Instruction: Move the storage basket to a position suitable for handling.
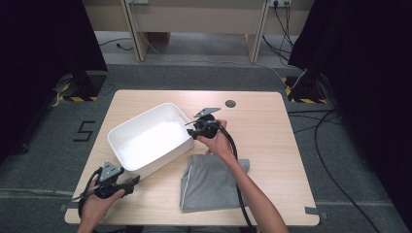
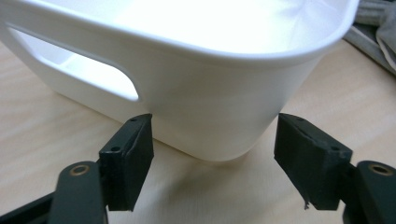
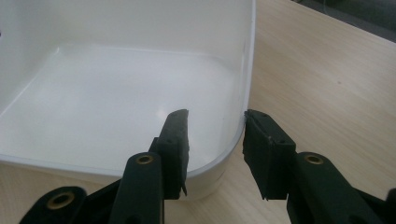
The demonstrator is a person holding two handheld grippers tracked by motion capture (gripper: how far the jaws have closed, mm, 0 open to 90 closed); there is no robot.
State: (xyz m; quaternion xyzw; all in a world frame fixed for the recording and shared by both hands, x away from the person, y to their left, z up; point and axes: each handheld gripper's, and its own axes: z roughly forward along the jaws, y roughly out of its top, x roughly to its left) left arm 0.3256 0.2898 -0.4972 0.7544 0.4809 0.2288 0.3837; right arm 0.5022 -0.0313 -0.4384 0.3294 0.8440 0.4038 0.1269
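A white plastic tub stands left of centre on the wooden table, with nothing inside it. My left gripper is near the table's front left, pointing at the tub's near corner. In the left gripper view its jaws stand open, with the rounded corner of the tub ahead of them and untouched. My right gripper is at the tub's right corner. Its jaws straddle the rim, one pad inside, one outside, and a gap shows at the inner pad. A folded grey garment lies beside the tub.
A cut-out handle opens in the tub's end wall. The right gripper's black cable runs back over the garment. A round cable hole sits near the table's far edge. The garment's edge lies just past the tub.
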